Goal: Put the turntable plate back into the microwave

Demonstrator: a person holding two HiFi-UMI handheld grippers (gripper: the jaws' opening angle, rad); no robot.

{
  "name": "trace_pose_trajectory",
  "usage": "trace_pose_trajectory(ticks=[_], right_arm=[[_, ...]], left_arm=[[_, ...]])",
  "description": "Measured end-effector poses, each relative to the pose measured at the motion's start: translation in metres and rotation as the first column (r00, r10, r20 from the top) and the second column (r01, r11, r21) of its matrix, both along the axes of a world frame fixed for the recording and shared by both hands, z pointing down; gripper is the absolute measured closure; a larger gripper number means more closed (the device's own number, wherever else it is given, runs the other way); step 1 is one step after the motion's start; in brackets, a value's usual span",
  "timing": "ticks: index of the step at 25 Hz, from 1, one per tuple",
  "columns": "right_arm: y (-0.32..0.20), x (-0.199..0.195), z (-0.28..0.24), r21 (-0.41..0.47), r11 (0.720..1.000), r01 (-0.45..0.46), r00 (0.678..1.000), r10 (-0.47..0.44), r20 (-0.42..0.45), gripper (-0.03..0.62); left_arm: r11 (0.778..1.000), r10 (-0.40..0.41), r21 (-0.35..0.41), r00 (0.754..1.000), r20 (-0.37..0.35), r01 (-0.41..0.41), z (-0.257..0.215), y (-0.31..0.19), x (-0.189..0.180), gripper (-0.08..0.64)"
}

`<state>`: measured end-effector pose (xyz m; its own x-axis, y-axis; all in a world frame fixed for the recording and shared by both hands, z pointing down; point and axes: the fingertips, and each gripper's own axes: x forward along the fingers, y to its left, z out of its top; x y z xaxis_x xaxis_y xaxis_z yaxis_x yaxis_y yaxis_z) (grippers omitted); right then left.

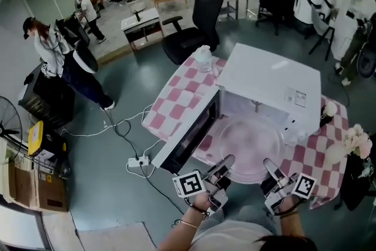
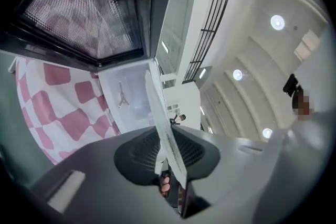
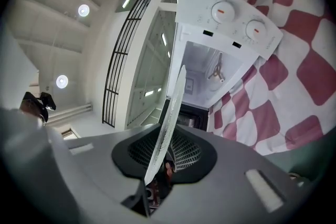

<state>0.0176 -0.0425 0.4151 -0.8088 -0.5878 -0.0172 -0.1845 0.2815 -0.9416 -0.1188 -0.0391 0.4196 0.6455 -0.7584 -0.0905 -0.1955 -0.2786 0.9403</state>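
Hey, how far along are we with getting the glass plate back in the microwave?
Done: the microwave door stands open. In hand: the left gripper and right gripper both clamp the glass plate by its near rim, holding it before the cavity. Left: slide it in, seat it on the hub, let go.

The turntable plate (image 1: 249, 144) is clear, glossy glass. It sits between the ribbed, matt black pads (image 2: 139, 152) of the left gripper (image 2: 168, 134). Ahead, the microwave (image 1: 276, 76) is smooth white, with a perforated metal door window (image 2: 79, 13). Below lies a matt checked tablecloth (image 1: 179, 91).
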Motion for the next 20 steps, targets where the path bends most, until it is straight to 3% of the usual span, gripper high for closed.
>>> trace_pose_trajectory(ticks=[5,10,20], right_arm=[[0.0,0.016,0.009,-0.028,0.994,-0.103,0.995,0.103,0.009,0.532],[-0.007,0.027,0.026,-0.051,0.988,-0.144,0.988,0.146,0.056,0.537],[-0.032,0.017,0.054,-0.108,0.983,-0.149,0.981,0.16,0.106,0.545]], left_arm=[[0.995,0.097,-0.011,0.995,-0.013,-0.097,0.012,-0.014,0.017,0.497],[0.987,0.162,-0.017,0.987,0.014,-0.162,0.03,-0.026,0.029,0.495],[0.982,0.164,-0.095,0.986,0.02,-0.161,0.062,-0.048,0.019,0.497]])
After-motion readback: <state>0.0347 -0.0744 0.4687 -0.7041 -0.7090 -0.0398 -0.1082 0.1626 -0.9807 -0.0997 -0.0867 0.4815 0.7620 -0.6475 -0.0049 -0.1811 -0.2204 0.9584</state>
